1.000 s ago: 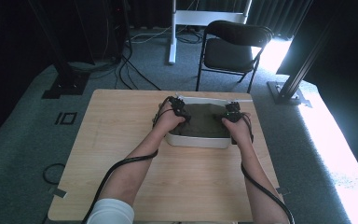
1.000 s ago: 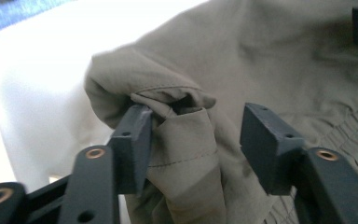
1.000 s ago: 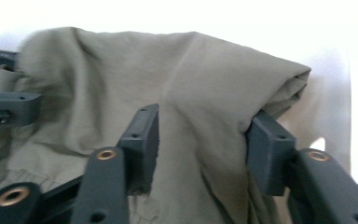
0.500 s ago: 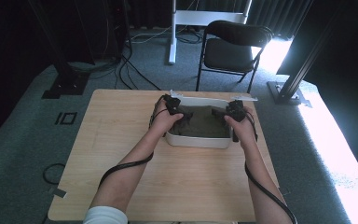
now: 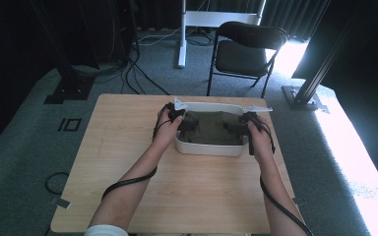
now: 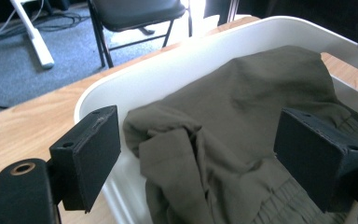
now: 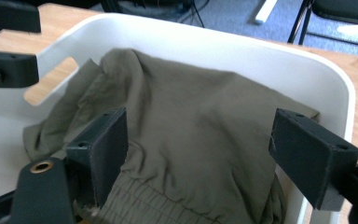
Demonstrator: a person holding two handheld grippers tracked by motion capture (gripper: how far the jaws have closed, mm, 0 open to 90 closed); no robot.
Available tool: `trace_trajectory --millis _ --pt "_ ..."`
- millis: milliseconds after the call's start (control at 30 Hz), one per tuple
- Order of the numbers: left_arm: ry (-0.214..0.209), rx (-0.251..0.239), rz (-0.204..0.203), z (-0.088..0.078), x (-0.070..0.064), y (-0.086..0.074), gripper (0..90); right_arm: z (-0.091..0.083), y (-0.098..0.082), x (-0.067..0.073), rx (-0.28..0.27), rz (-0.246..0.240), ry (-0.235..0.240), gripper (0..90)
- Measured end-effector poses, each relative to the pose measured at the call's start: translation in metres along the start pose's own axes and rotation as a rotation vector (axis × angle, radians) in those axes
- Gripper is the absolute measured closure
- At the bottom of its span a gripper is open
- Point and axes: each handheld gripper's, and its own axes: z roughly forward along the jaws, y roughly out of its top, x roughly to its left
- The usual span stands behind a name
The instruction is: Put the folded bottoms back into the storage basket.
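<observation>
An olive-green garment lies crumpled in a white plastic tub on the wooden table. My left gripper hovers over the tub's left end. In the left gripper view its jaws have just been opening and the left gripper stands open, with the garment below the pads and apart from them. My right gripper is over the right end. Its jaws too have just been opening, and the right gripper is open above the garment without pressing on it.
Bare table wood spreads left of and in front of the tub. Beyond the table stand a black folding chair, a white stand leg and a black frame post. Cables lie on the carpet.
Both hands have drawn apart from the tub's middle toward its ends and risen slightly. Both pairs of jaws have widened and let go of the cloth.
</observation>
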Motion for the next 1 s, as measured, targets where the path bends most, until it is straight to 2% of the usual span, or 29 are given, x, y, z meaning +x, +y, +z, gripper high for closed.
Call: trace_trajectory --millis 233,433,567,667,1000 --pt "0.020 -0.030 -0.001 -0.009 0.002 -0.009 16.0 -0.014 -0.003 0.005 -0.042 -0.032 0.014 18.6" --pt "-0.004 -0.039 -0.001 -0.019 -0.001 -0.018 16.1 -0.022 -0.011 0.007 -0.047 -0.060 0.009 17.2" --pt "-0.020 -0.021 0.031 -0.029 -0.003 -0.025 16.0 -0.028 -0.016 0.009 -0.055 -0.069 0.011 17.2" --pt "-0.025 -0.030 0.045 -0.037 -0.006 -0.028 16.1 -0.033 -0.019 0.012 -0.062 -0.073 0.016 16.5" --pt "-0.051 -0.046 0.059 -0.057 -0.016 -0.040 16.0 -0.051 -0.032 0.021 -0.077 -0.101 0.030 16.2"
